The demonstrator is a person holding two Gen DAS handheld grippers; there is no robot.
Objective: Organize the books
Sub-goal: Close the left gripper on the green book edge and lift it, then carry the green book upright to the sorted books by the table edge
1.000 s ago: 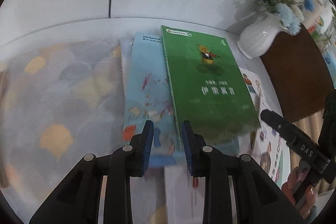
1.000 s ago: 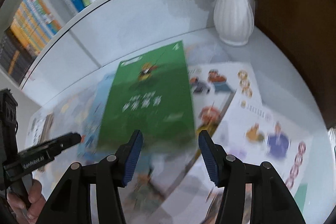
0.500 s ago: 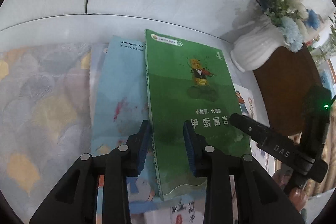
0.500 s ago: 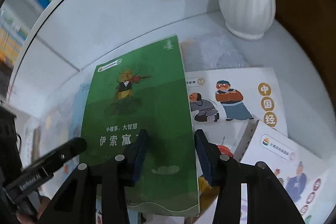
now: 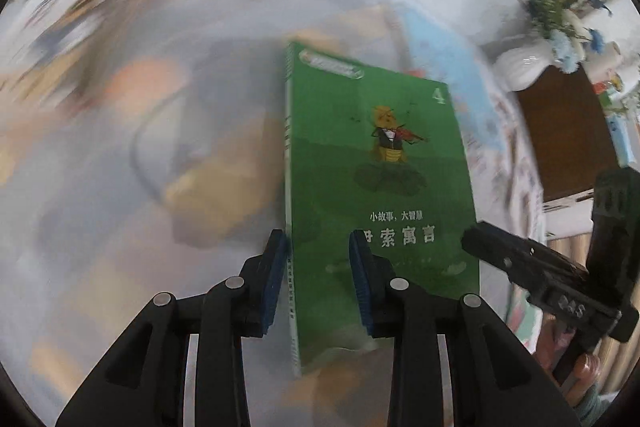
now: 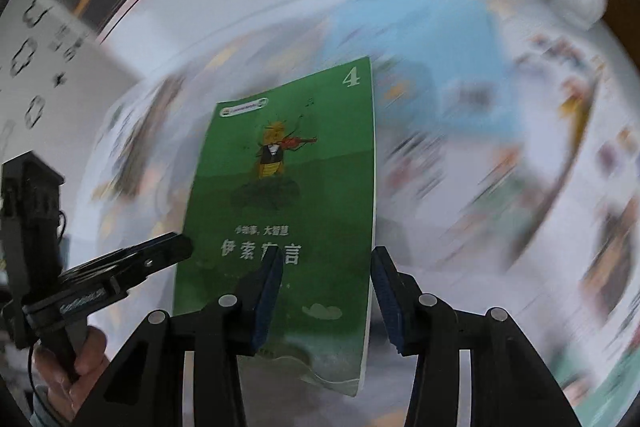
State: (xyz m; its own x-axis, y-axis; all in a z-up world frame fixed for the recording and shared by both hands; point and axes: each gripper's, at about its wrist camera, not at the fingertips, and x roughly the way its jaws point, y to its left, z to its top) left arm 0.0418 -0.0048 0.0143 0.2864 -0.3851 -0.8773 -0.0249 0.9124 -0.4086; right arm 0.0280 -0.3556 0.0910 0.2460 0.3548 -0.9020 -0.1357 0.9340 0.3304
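Note:
The green book (image 5: 380, 187) (image 6: 288, 187) with a violin-playing insect on its cover looks sharp while everything behind it is smeared. My left gripper (image 5: 318, 267) straddles its spine near the lower corner: one pad sits against the spine, the other on the cover. My right gripper (image 6: 326, 275) straddles the opposite long edge the same way, with one pad on the cover and one at the page edge. Each gripper shows in the other's view, the right gripper (image 5: 520, 267) to the right and the left gripper (image 6: 160, 251) to the left. The book's near edge bows a little.
Blurred picture books, among them a light blue one (image 6: 420, 47), lie spread on the white surface (image 5: 200, 287). A white vase (image 5: 520, 67) with blue flowers stands at the right by a brown tabletop (image 5: 560, 131). A hand (image 6: 80, 359) grips the left gripper's handle.
The green book lay on the blue book a second ago. Both grippers came onto its long edges, the right one narrowing, and now carry it leftward off the pile, with the vase farther away.

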